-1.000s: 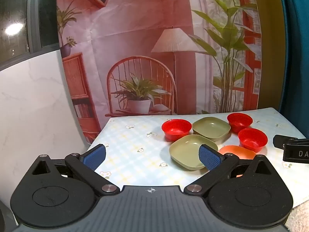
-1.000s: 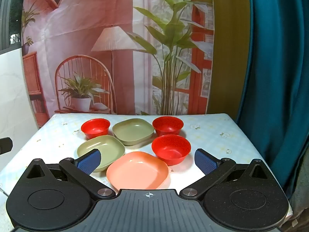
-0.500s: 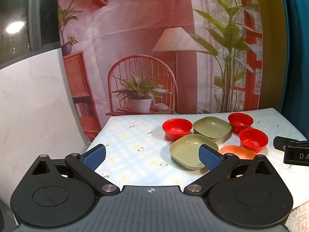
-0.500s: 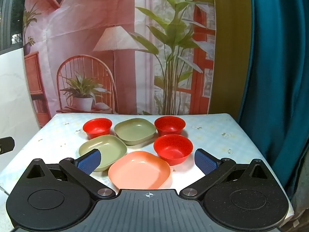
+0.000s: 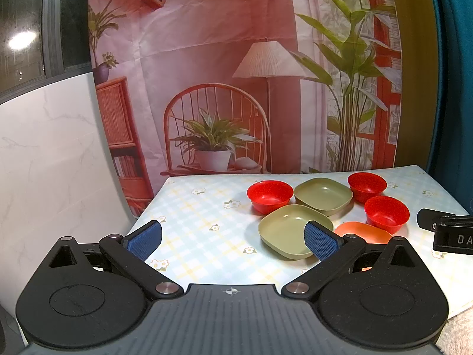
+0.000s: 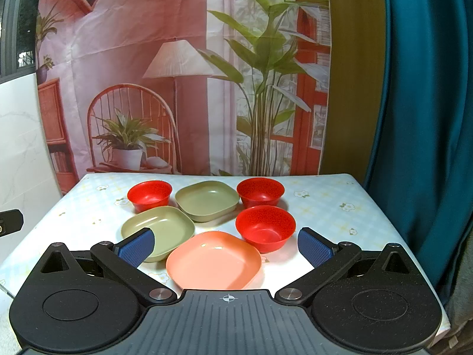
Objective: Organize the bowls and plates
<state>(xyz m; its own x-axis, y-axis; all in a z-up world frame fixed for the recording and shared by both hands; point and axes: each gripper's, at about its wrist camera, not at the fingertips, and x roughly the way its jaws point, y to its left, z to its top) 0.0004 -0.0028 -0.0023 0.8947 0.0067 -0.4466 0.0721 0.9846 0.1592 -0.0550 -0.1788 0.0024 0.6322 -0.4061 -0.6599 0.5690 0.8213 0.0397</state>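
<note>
In the left wrist view the left gripper [image 5: 233, 236] hung with its jaws spread wide and nothing between them, above the near left part of the table [image 5: 195, 216]; a near green plate [image 5: 291, 230] lay just beyond its right fingertip, a far green plate [image 5: 323, 195] sat behind that one, and a left red bowl [image 5: 269, 195] stood just beside both; two more red bowls, a far one [image 5: 367, 186] and a near one [image 5: 386, 214], stood to the right, with an orange plate [image 5: 363, 232] partly hidden behind the finger; the other gripper's black tip showed at the right edge.

In the right wrist view the right gripper [image 6: 226, 244] was likewise released and empty, held over the orange plate [image 6: 214, 261] at the table's [image 6: 334, 207] near edge; the near green plate [image 6: 161, 227] touched the orange one's left corner; the near red bowl [image 6: 265, 227] stood just beside its right; behind lay the far green plate [image 6: 207, 199], flanked by the left red bowl [image 6: 150, 195] and the far red bowl [image 6: 260, 192]; a printed backdrop [image 6: 183, 74] and a teal curtain [image 6: 425, 103] stood beyond.
</note>
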